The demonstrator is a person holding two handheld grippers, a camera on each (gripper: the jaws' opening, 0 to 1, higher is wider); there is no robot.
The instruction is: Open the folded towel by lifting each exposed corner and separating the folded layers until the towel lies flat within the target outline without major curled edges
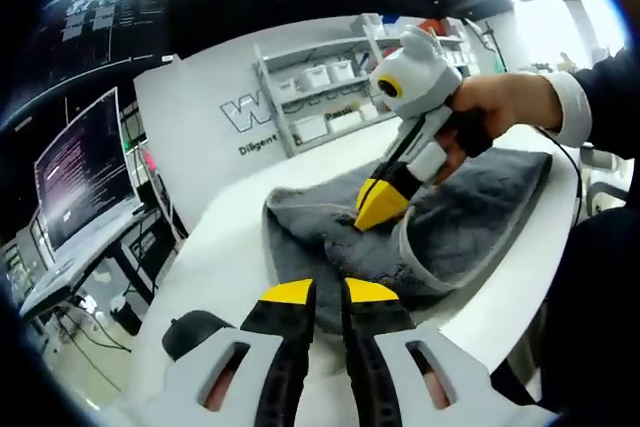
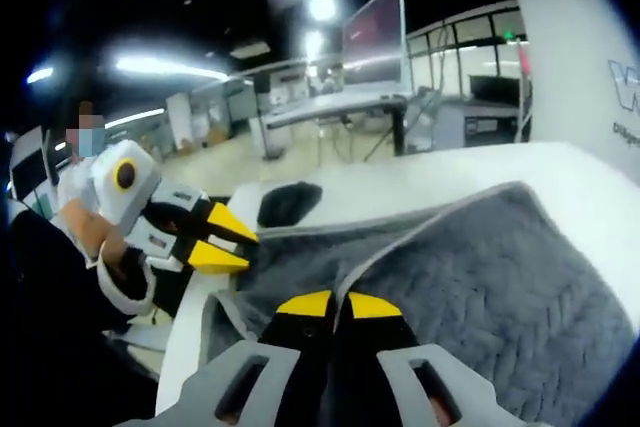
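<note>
in the left gripper view, the grey quilted towel with a pale trimmed edge lies across the centre and right of the frame on a white table, still folded, with one layer doubled over and its pale border curving through the lower middle. the left gripper rises from the bottom centre, its yellow-tipped black jaws held close together with only a thin gap and nothing visible between them; the tips sit at the near edge of the towel. the right gripper, grey and white with yellow tips, comes in from the upper right, held by a hand in a dark sleeve with a white cuff. its tips press down onto the towel at mid frame, and whether they pinch fabric cannot be told. a dark rounded object rests on the table at the lower left.

in the right gripper view, the towel spreads over the right and lower frame. the right gripper at bottom centre has its jaws nearly shut over the cloth. the left gripper sits at middle left, tips at the towel's edge, jaws slightly apart.
</note>
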